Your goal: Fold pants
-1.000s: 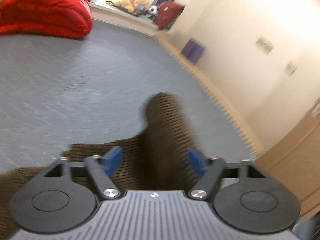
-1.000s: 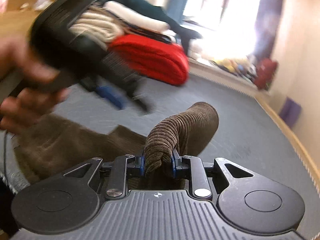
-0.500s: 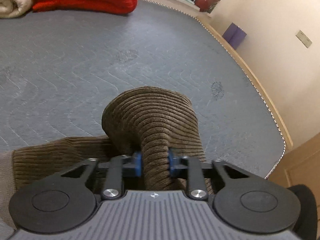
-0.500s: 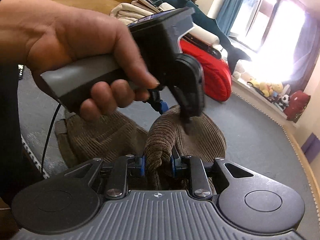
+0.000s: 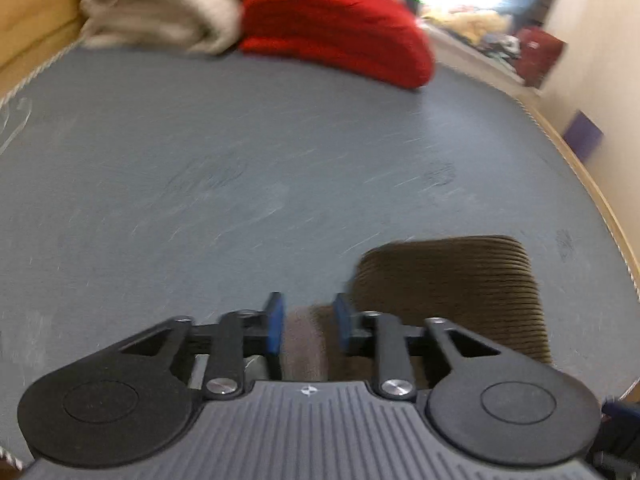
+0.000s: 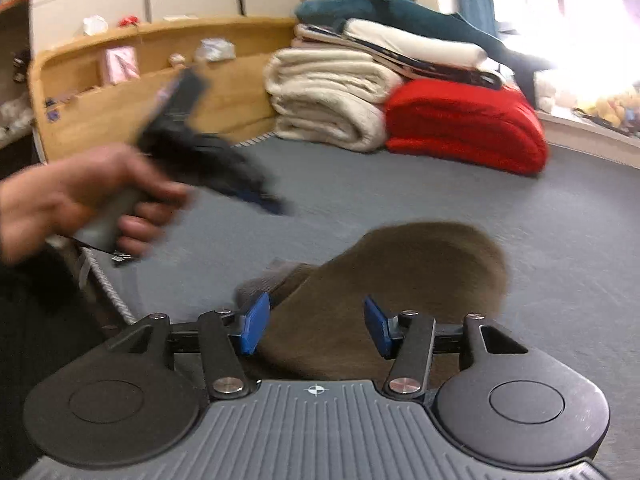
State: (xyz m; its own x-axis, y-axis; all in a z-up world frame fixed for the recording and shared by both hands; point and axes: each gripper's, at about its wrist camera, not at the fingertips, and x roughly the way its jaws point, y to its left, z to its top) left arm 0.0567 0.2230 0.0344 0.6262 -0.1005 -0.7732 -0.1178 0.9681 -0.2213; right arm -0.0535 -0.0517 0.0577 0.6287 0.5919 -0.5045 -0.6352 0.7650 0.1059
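Mounted just behind each gripper's fingers, angled down, close over the grey mattress point(image 5: 200, 168). Both face its far edge, sharing red bedding point(image 5: 336, 24) and brown pants point(image 6: 400, 272).

I am working in a home bedroom, over a grey quilted mattress point(image 6: 440, 184) with a wooden headboard shelf point(image 6: 132, 92) in the upper left of the right view, folded cream blankets point(image 6: 332, 96) and a red quilt point(image 6: 464, 124) stacked behind, and soft toys point(image 5: 468, 24) by the bright window.
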